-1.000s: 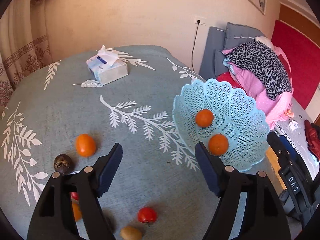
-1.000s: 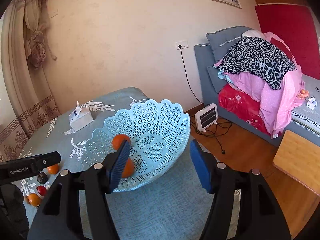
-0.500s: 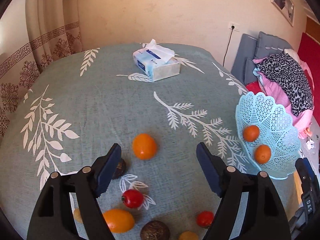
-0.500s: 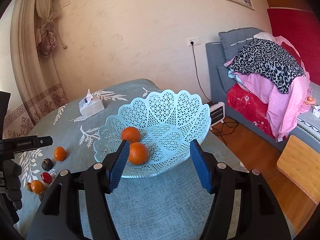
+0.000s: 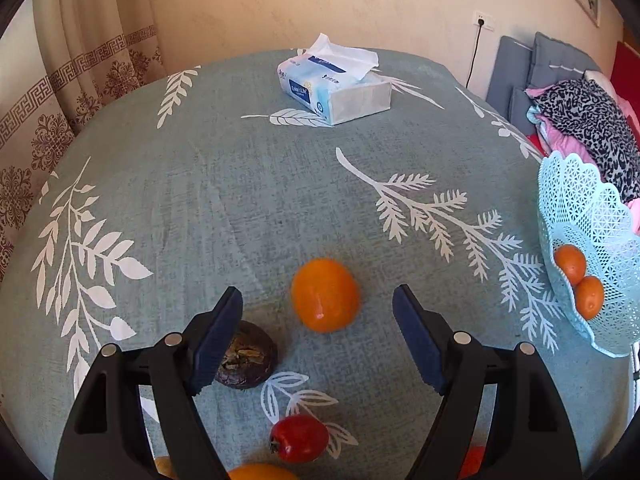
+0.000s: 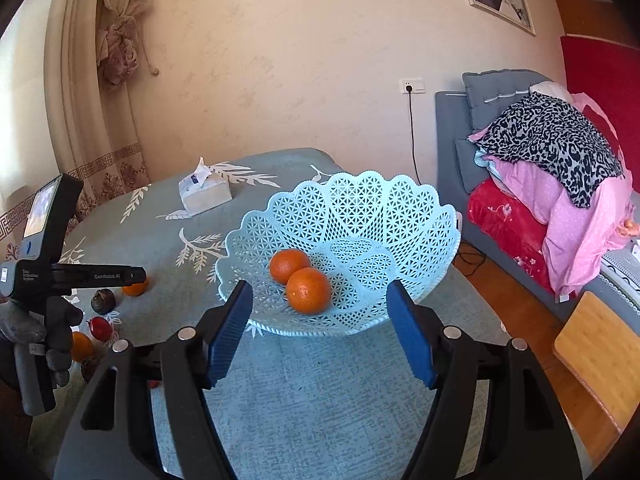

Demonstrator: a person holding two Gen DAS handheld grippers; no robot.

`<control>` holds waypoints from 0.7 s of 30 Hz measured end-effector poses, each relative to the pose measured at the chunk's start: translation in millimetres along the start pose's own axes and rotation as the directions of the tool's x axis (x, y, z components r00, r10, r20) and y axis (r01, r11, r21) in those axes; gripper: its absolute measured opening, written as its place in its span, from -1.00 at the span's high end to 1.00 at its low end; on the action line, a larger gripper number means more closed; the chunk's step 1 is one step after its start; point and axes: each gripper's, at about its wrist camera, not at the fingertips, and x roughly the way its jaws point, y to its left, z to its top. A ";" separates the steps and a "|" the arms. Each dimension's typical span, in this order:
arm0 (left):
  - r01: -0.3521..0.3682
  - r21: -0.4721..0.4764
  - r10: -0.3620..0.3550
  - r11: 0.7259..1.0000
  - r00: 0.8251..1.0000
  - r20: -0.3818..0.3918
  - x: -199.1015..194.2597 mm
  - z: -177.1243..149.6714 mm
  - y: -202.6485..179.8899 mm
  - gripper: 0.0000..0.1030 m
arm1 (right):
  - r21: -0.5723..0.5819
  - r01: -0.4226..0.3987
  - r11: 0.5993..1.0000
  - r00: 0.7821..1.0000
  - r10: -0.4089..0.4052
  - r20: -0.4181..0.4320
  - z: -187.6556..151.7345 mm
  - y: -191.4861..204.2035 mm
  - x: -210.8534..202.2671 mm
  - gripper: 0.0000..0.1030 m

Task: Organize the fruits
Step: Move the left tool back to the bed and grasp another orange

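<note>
Sorting has begun but is far from finished, judging by where the fruit lies. Two oranges (image 6: pixel 300 278) already sit touching each other in the pale blue lattice basket (image 6: pixel 400 216), which stands at the table's edge nearest the sofa (image 6: pixel 472 128).

Everything else is loose on the leaf-print tablecloth (image 5: pixel 200 200), toward the opposite edge. One orange (image 5: pixel 325 295) lies straight ahead of the left gripper (image 5: pixel 318 334), whose fingers are spread wide with nothing between them. Just beside its left finger rests a dark, wrinkled fruit (image 5: pixel 248 360), perhaps a passion fruit. Nearer the camera lie a red fruit (image 5: pixel 298 438) and another orange piece (image 5: pixel 260 472), cut off by the frame.

The right gripper (image 6: pixel 320 332) faces the basket; its jaws have just been opening and stand apart, empty.

A tissue box (image 5: pixel 336 84) sits near the far edge, well clear of the fruit.

At least four pieces appear left to move.
</note>
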 end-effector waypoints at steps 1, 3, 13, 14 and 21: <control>0.006 -0.001 -0.006 1.000 1.000 -0.011 3.6 1.1 0.4 -0.50 | 0.001 0.000 1.000 1.000 0.000 -0.003 -0.3 0.1 0.3 -0.38; 0.011 -0.002 -0.011 1.000 1.000 -0.019 8.5 2.7 0.9 -0.50 | 0.000 0.002 1.000 1.000 -0.002 -0.006 -0.7 0.4 1.0 -0.38; 0.034 -0.004 -0.035 0.999 0.998 -0.062 25.6 6.1 2.5 0.08 | -0.015 -0.001 1.000 1.000 0.000 -0.016 -0.3 3.2 2.9 -0.38; 0.039 -0.004 -0.039 0.999 0.997 -0.062 25.8 6.0 2.5 0.19 | -0.015 -0.001 1.000 1.000 0.000 -0.016 -0.5 3.3 2.9 -0.38; 0.062 -0.019 -0.063 0.998 0.997 -0.049 19.2 4.1 6.9 0.26 | -0.034 -0.010 0.999 1.000 0.010 -0.018 -1.8 9.7 1.0 -0.38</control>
